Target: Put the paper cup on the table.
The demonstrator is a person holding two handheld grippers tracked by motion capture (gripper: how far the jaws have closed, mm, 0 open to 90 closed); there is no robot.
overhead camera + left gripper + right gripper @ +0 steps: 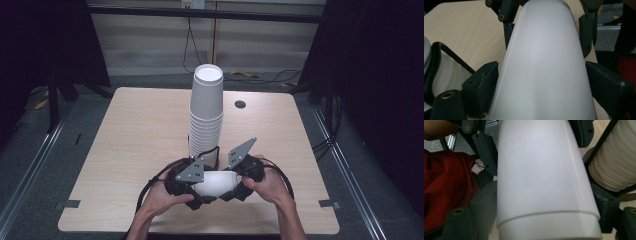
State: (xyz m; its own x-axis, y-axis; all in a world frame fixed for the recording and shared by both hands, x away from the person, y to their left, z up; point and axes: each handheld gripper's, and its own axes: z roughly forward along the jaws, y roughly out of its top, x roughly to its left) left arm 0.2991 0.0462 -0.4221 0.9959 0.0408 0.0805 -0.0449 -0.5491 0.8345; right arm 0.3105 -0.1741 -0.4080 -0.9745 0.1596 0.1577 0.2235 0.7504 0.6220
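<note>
A: High view: both hands low at near edge of worktop [130, 125], left gripper [196, 189] and right gripper [235, 184] facing each other, one white cup [216, 182] lying sideways between them. Tall stack of cups [206, 115] upright just behind, near worktop middle.

B: Left gripper view: cup [544, 65] running up between own two black jaws, narrowing toward far end; pads pressed on both sides, so clamped on cup. Right gripper's jaws seen at far end, flanking cup. Part of stack [439, 75] at left edge, black cable across it.

A: Right gripper view: cup [541, 177] between own jaws too, wide rim end nearest camera, rim band visible. Gripped on cup. Stack ribs [614, 165] at right, black cable in front. Red cloth [446, 187] at left, off worktop.

B: Obstructions?

A: Stack right behind grippers, close; cable of left gripper looped against stack base. Small dark hole [240, 104] in worktop right of stack, well apart.

B: Counts?

A: Two grippers, two hands, one loose cup, one stack; single cups in stack too tight to count. Grey plate on each gripper, two total.
</note>
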